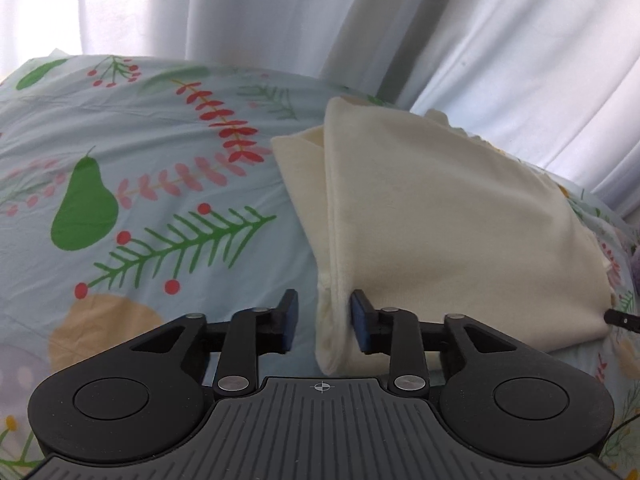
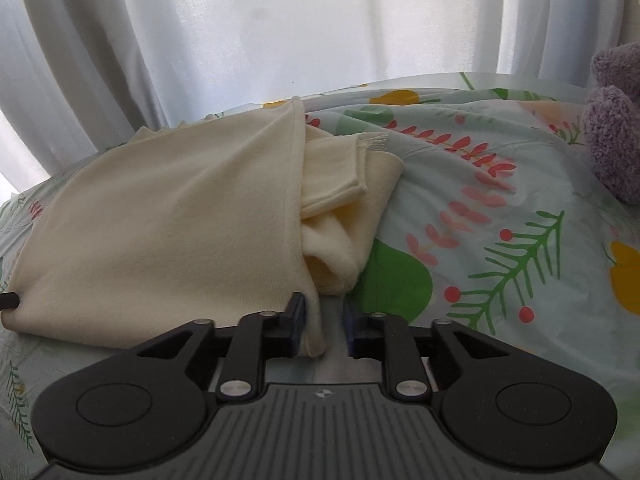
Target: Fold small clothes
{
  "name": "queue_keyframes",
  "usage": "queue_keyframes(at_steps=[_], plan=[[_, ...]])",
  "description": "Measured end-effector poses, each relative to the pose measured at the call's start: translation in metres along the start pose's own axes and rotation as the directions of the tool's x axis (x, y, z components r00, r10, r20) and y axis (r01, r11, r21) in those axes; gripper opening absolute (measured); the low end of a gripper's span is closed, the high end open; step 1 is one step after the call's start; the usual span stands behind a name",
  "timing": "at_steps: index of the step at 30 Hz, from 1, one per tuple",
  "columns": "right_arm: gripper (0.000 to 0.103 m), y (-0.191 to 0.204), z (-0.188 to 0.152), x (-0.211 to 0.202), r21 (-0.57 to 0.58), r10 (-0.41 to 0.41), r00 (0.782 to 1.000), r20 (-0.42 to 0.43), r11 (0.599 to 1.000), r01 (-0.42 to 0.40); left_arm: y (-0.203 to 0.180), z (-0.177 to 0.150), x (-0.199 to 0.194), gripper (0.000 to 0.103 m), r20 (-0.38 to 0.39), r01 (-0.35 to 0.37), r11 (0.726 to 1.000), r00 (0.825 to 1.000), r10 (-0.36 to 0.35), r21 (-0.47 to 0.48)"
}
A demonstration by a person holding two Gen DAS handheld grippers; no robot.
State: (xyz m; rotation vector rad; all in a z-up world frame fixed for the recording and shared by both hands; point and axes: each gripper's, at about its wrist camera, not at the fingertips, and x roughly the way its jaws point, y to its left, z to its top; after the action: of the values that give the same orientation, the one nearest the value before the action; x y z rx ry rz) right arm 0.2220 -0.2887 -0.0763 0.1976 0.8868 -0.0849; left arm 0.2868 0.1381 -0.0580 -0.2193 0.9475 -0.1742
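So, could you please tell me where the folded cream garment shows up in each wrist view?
Left wrist: cream garment fills centre-right; its near left corner sits between the open jaws.
Right wrist: cream garment fills centre-left; its near right corner sits between the open jaws.
Shared landmark: the floral bedsheet.

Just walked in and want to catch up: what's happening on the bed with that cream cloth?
A person is folding a cream garment on a floral bedsheet, using two handheld grippers. The left gripper and right gripper sit at the two near corners of the folded piece. Both have their jaws parted, with a corner edge of the fabric between them but not pinched, so the garment lies on the sheet by itself. A purple plush toy sits off to the side, in front of white curtains.
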Motion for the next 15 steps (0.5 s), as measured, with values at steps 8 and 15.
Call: queue_keyframes(at_steps=[8, 15], plan=[[0.037, 0.058, 0.002, -0.021, -0.202, 0.006, 0.977, 0.213, 0.979, 0.038, 0.020, 0.022, 0.025, 0.049, -0.002, 0.132, 0.973, 0.991, -0.134, -0.190], [0.034, 0.114, -0.006, 0.009, -0.249, 0.109, 0.982, 0.157, 0.966, -0.068, 0.017, 0.033, 0.043, 0.037, 0.014, 0.173, 0.948, 0.984, -0.175, -0.269]])
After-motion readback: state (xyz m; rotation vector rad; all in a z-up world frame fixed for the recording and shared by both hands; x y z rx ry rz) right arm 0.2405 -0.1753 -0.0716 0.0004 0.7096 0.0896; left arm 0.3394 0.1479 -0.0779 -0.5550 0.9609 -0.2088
